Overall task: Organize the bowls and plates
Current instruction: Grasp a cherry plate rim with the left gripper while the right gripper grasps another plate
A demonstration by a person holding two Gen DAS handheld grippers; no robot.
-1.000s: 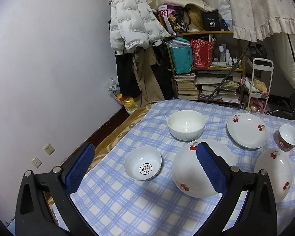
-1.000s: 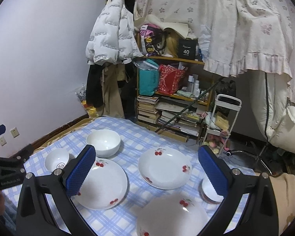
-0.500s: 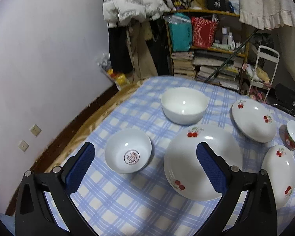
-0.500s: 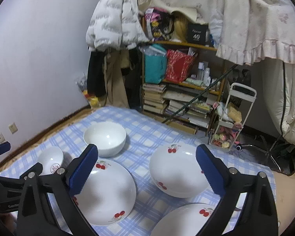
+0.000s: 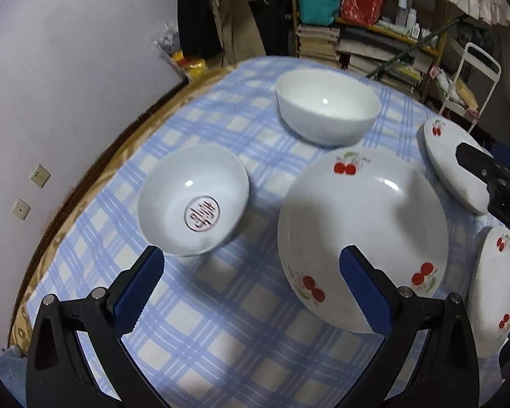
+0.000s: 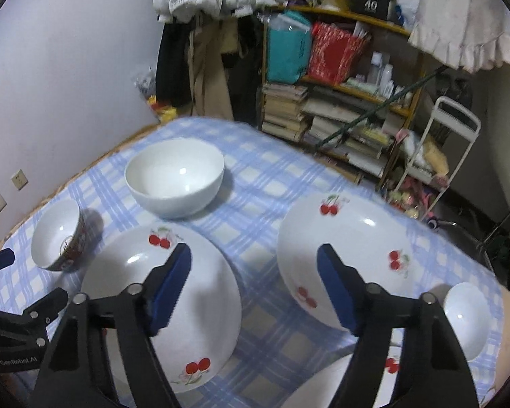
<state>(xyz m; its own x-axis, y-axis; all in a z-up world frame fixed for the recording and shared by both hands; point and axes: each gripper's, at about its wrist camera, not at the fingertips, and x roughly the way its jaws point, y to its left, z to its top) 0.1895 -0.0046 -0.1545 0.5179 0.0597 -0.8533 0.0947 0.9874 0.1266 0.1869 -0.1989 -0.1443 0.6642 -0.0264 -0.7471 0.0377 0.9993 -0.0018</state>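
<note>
My left gripper [image 5: 251, 282] is open and empty, low over the table between a small white bowl with a red emblem [image 5: 193, 200] and a large cherry plate [image 5: 362, 234]. A big plain white bowl [image 5: 326, 105] stands farther back. My right gripper [image 6: 255, 285] is open and empty, above the gap between the same large cherry plate [image 6: 166, 299] and a second cherry plate [image 6: 350, 244]. The big white bowl [image 6: 175, 176] and the small bowl [image 6: 56, 234] lie to its left. A third cherry plate [image 5: 494, 289] and a small bowl [image 6: 465, 318] sit at the right.
The table wears a blue checked cloth [image 5: 221, 340]; its left edge [image 5: 85, 183] runs near the wall. A cluttered bookshelf [image 6: 340, 102], hanging coats [image 6: 200, 51] and a white cart [image 6: 448, 142] stand behind the table.
Both grippers have moved down and forward toward the dishes, which now look larger. The dishes have not moved and nothing was picked up.
</note>
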